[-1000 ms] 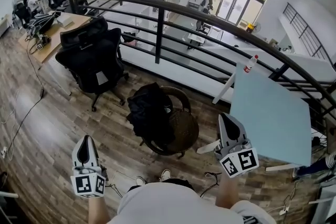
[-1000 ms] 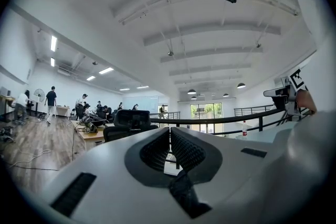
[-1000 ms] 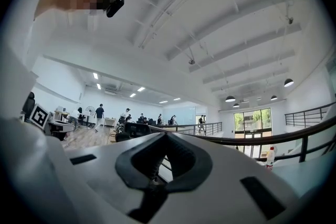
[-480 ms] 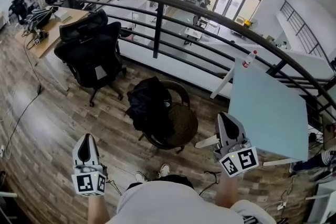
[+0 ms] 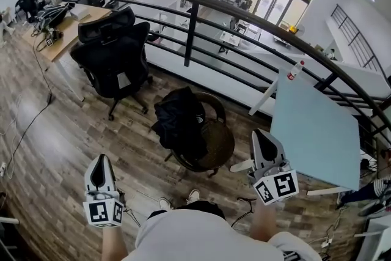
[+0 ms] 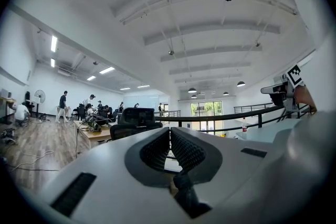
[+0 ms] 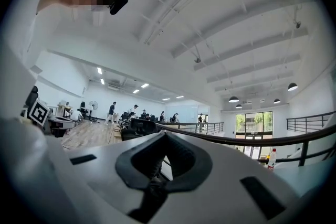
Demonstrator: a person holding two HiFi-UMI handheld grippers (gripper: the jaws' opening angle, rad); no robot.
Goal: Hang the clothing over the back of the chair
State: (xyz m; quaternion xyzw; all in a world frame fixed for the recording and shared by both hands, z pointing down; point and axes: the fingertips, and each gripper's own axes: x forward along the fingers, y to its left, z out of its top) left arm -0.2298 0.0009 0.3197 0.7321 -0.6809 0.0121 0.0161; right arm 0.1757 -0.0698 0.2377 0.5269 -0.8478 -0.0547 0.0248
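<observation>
A black garment (image 5: 180, 122) lies draped over the back and left side of a round wicker chair (image 5: 221, 145) in the middle of the head view. My left gripper (image 5: 99, 162) is held low at the left, well short of the chair. It is shut and empty, and its pads (image 6: 157, 147) meet in the left gripper view. My right gripper (image 5: 261, 134) hangs to the right of the chair, also apart from it. Its jaws are shut with nothing between them (image 7: 164, 138). Neither gripper view shows the wicker chair or the garment.
A black office chair (image 5: 116, 55) stands left of the wicker chair, near a desk (image 5: 64, 30) with gear. A dark railing (image 5: 192, 27) curves behind. A pale blue table (image 5: 314, 131) with a bottle (image 5: 295, 70) stands at the right. Cables (image 5: 30, 125) lie on the wooden floor.
Both grippers have shifted a little, still shut and empty. The head view has swung slightly, so the chair sits a bit more to the right. The garment has not moved on the chair.
</observation>
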